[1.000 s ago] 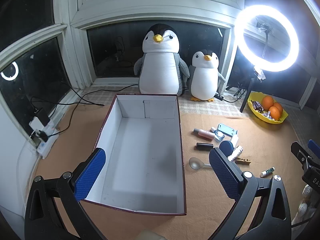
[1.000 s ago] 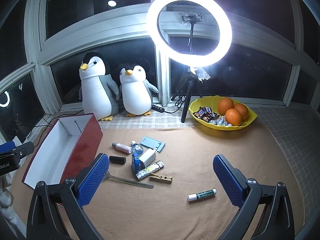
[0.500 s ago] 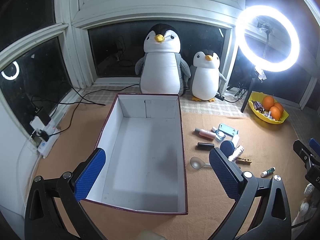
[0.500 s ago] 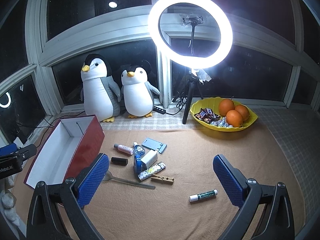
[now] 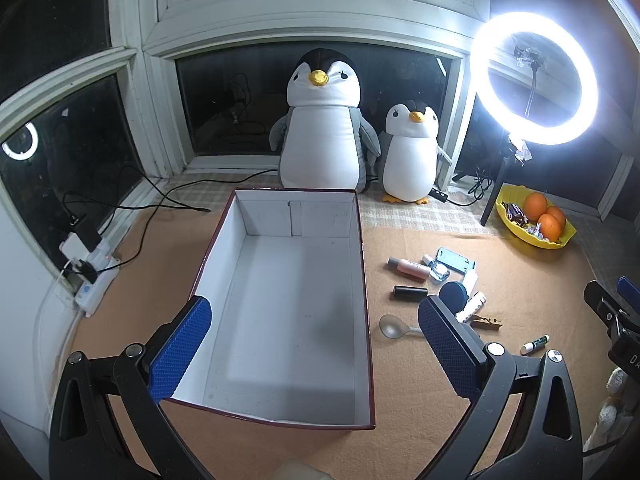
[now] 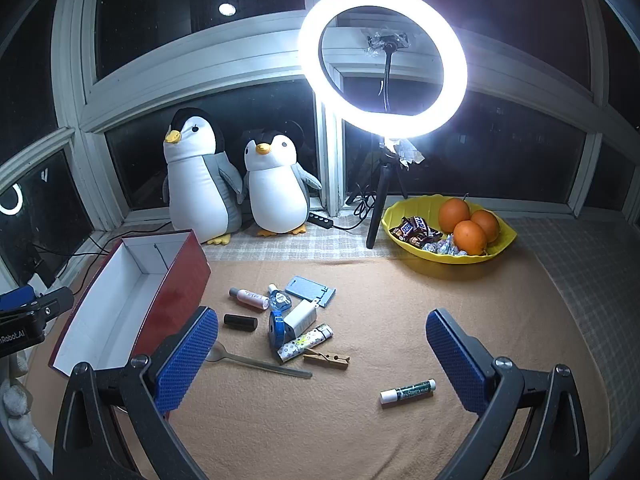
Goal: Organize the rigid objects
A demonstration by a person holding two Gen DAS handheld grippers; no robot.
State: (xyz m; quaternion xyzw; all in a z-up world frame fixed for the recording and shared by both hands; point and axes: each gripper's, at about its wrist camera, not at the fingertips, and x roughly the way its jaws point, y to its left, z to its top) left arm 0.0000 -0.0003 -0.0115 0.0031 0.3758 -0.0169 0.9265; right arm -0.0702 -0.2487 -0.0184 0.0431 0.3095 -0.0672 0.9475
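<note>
Found almost nothing altered over the last second: only a slight drift of both views, with no item lifted or shifted. Kept the left tongs (image 5: 316, 312) spread wide and empty over the near end of the box (image 5: 292, 216), and the right tongs (image 6: 322, 318) likewise wide apart, clamped on nothing, above the mat (image 6: 400, 320). Judged the sorting not yet begun: saw the box bare inside, along the mat's left edge, and every loose piece outside it. Counted the pieces near the mat's middle, just right of the box: pink bottle (image 6: 249, 298), black tube (image 6: 240, 322), small clear bottle (image 6: 279, 300), blue card (image 6: 312, 290), blue round thing (image 6: 277, 328), white block (image 6: 300, 316), patterned tube (image 6: 306, 343), peg (image 6: 326, 359) and spoon (image 6: 256, 362). Noted the stick (image 6: 408, 391) lying apart, toward the mat's near edge, probably the easiest first pick for the right tongs. Left the yellow bowl (image 6: 504, 240) of fruit and sweets at the far right corner out of the count. Could not read any label, nor tell what the blue round thing was. Lost part of the spoon's bowl and the box's near corner behind the right tongs' left finger; in the left wrist view, lost the spoon's handle and part of the cluster behind a finger. Caught only a cut-off piece of each tongs at the edge of the other's view.
</note>
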